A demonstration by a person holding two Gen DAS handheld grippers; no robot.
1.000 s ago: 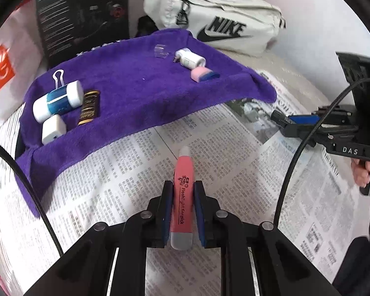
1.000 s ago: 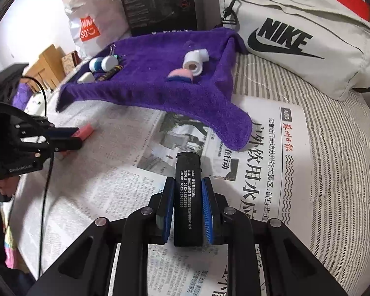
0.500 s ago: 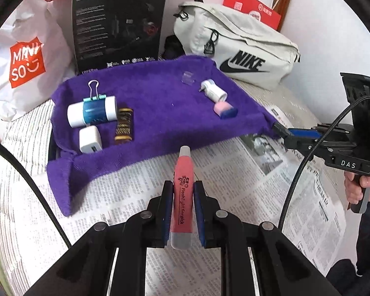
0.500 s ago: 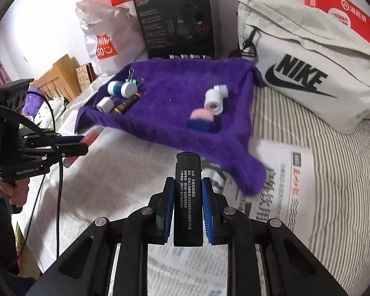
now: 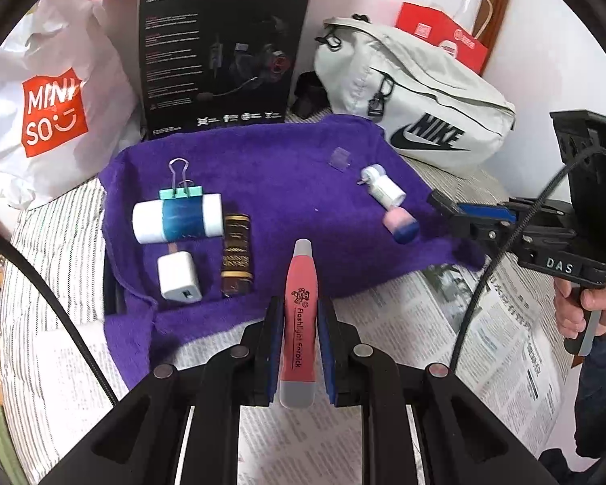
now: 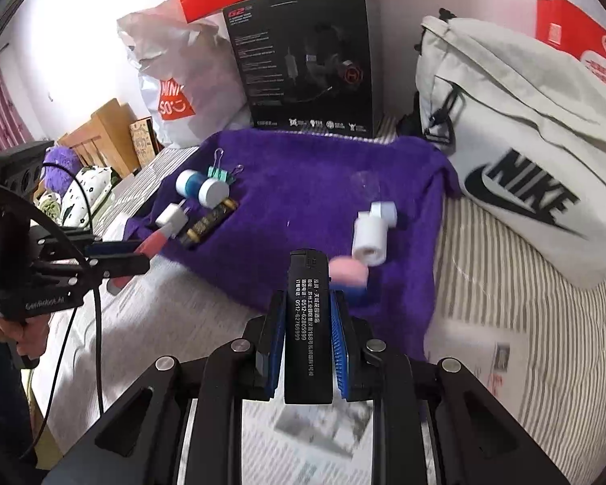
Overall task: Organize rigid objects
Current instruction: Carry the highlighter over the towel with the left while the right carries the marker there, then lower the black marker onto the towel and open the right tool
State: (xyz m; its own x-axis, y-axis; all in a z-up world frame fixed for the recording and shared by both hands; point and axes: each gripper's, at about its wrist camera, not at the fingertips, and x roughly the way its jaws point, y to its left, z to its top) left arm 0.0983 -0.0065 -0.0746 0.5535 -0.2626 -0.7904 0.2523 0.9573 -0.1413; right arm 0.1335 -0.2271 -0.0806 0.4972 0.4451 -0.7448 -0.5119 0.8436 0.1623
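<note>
My left gripper [image 5: 299, 323] is shut on a pink flashlight pen [image 5: 301, 315], its tip over the near edge of the purple towel [image 5: 287, 178]. My right gripper [image 6: 306, 323] is shut on a black lighter [image 6: 306, 323] with white print, held above the towel's near edge [image 6: 303, 169]. On the towel lie a white and blue roll [image 5: 177, 218], a green binder clip [image 5: 180, 190], a white charger [image 5: 179, 277], a brown battery [image 5: 236, 258], a white adapter [image 5: 384, 188], a pink and blue eraser [image 5: 400, 224] and a clear small piece [image 5: 340, 158].
Behind the towel stand a black headset box [image 5: 222, 52], a white shopping bag [image 5: 52, 101] and a pale sports bag [image 5: 416, 101]. Newspaper [image 5: 485, 343] covers the striped bed in front. A person's hand [image 5: 586, 307] holds the right gripper's handle.
Both grippers rose and moved forward from over the newspaper to the towel's near edge, each keeping its object. The towel now fills the middle of both views.
</note>
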